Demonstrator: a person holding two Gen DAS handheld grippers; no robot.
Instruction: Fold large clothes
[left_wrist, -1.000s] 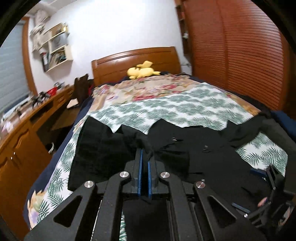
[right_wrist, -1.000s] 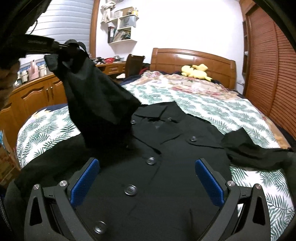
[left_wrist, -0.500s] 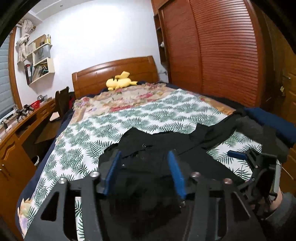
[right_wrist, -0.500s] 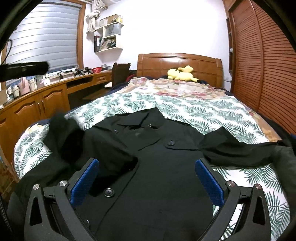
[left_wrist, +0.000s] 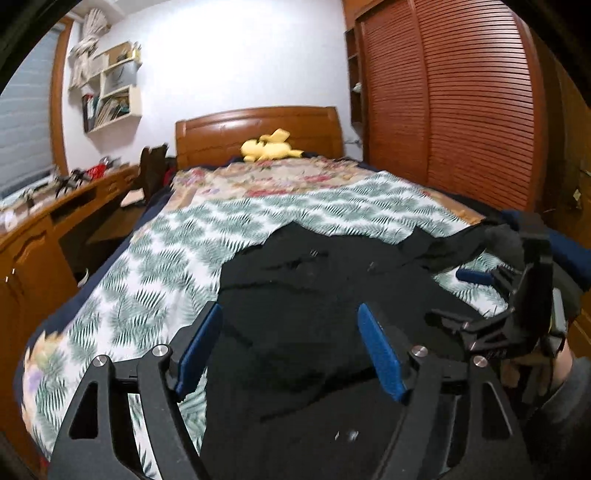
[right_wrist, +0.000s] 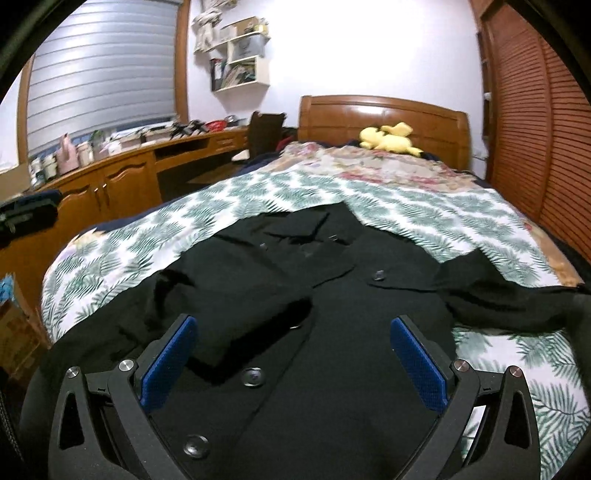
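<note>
One sleeve (right_wrist: 255, 332) of the black coat (right_wrist: 332, 369) already lies folded across its buttoned front on the bed (right_wrist: 424, 210); the far-right sleeve (right_wrist: 498, 299) is still spread out. The left hand-held gripper (left_wrist: 290, 347) is opening, released, with cloth just beyond its pads. The right hand-held gripper (right_wrist: 291, 362) hovers spread wide over the coat's near front, grasping nothing.

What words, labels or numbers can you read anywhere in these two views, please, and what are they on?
None can be read.
Shelf: the books and boxes may carry print, but it is too small and blurred.
Desk: the containers on it show no legible label.
Coat: plain black, with no visible tag or lettering.
</note>
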